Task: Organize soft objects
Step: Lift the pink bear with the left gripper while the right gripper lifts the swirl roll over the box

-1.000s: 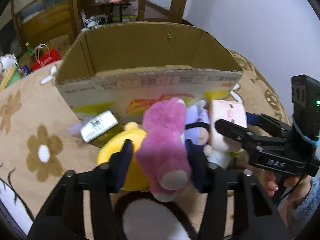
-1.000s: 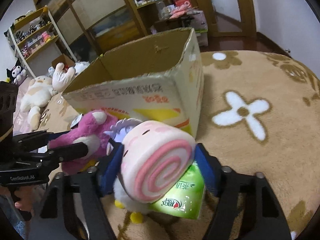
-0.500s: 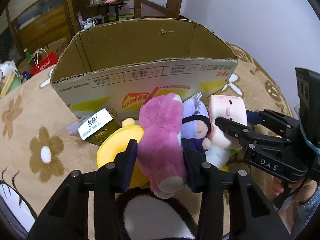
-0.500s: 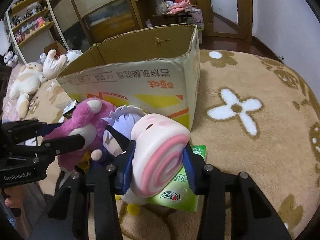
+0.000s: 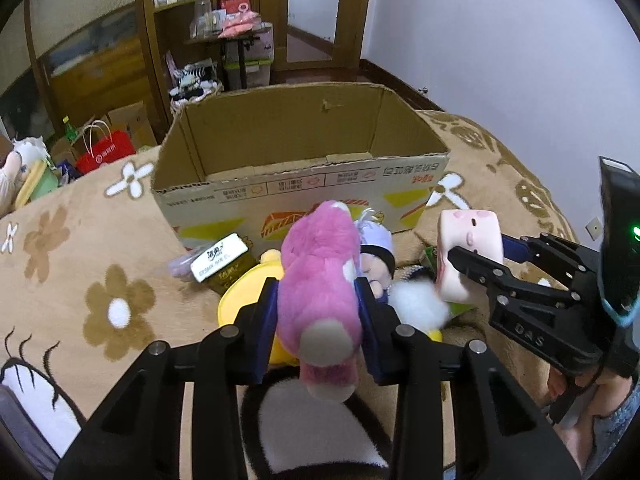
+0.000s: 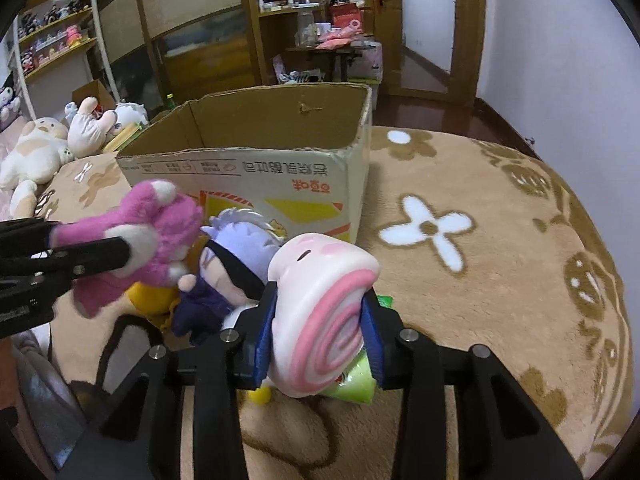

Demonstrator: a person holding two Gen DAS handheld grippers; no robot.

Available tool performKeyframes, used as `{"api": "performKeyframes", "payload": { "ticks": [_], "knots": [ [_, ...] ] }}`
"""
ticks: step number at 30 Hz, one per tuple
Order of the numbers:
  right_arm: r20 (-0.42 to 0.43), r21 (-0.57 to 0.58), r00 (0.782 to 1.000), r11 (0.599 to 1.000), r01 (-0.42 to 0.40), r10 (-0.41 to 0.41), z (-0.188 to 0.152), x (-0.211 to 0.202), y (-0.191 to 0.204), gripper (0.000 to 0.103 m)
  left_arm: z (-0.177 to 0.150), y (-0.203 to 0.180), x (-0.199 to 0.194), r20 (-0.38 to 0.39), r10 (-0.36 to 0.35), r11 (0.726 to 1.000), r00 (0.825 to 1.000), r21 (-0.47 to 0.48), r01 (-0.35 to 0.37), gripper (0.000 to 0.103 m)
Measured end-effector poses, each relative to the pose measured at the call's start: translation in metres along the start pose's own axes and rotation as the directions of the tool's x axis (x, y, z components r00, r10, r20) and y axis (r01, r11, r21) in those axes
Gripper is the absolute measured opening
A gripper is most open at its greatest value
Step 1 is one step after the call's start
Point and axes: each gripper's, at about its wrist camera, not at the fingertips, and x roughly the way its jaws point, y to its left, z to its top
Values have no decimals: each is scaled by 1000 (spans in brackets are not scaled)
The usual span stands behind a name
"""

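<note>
You can read "DAS" in raised letters on the black body of the right gripper (image 5: pixel 476 256). The cardboard box (image 5: pixel 304 190) carries upside-down Chinese print along its front flap, illegible to you; the dark packet (image 5: pixel 222 262) before the box bears a white label, unreadable.

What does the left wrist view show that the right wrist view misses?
Only the left wrist view shows the dark green packet with a white label and the red paper bag. Only the right wrist view shows the cream plush toys beside the bed. Both show the open cardboard box, the left gripper clamping the pink plush toy, and the right gripper clamping the pink swirl-roll plush.
</note>
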Motion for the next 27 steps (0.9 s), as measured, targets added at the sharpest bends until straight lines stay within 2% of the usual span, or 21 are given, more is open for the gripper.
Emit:
{"api": "performKeyframes", "payload": {
  "ticks": [5,8,11,14,20,27],
  "knots": [
    [-33,81,999,996,-35,38,-3,13,-9,53,-3,-3,-5,1,30,999,1000,21,-30,35],
    [-18,112,999,993,-28,30,-3,11,-12,53,-6,-3,-5,-12,36,999,999,15,-36,35],
    [-16,78,1000,997,26,-25,-4,6,-6,51,-8,-1,-8,-10,46,999,999,10,-46,35],
    [-8,73,999,996,46,-45,-5,0,-6,51,-8,3,-9,-9,46,999,999,-8,-46,35],
    [9,123,999,992,38,-39,-8,-8,-16,54,-9,8,-9,-10,76,997,997,-25,-76,35],
    [118,81,992,996,21,-31,-2,-31,-5,54,-7,11,-27,64,76,996,995,-42,-74,35]
  ]
}}
